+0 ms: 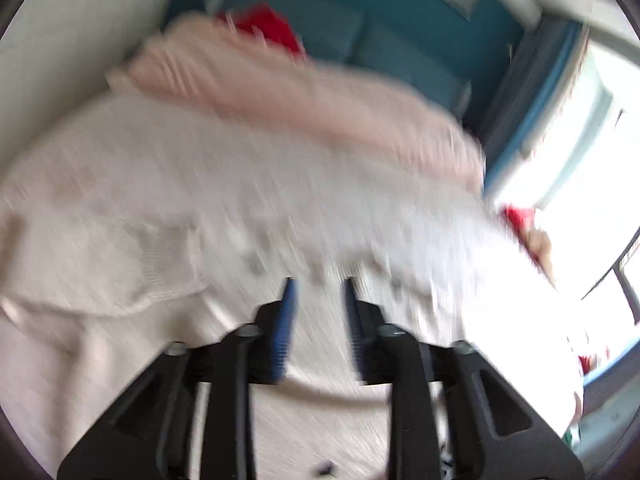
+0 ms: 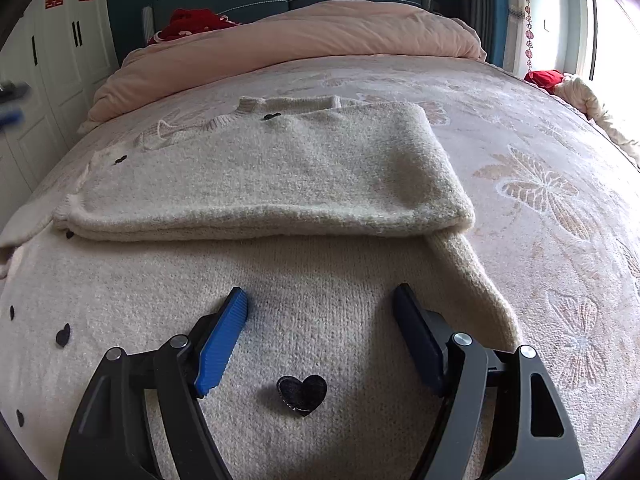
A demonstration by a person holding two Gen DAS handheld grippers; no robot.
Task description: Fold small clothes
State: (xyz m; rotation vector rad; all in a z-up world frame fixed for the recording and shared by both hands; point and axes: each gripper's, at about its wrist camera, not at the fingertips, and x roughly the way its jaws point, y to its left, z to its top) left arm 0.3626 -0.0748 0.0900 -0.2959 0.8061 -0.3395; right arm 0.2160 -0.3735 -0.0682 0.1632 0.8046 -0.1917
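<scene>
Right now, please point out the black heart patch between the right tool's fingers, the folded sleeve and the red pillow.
black heart patch (image 2: 301, 394), right wrist view, its middle.
folded sleeve (image 2: 280, 176), right wrist view, top face.
red pillow (image 2: 192, 22), right wrist view, front.

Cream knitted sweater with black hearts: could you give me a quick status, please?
Right hand-held gripper open, empty, over cream knitted sweater with black hearts. Left hand-held gripper part open, empty. Sweater partly folded. Nothing in the way.

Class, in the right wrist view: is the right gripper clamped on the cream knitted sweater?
No: the right gripper is open above the cream knitted sweater.
</scene>
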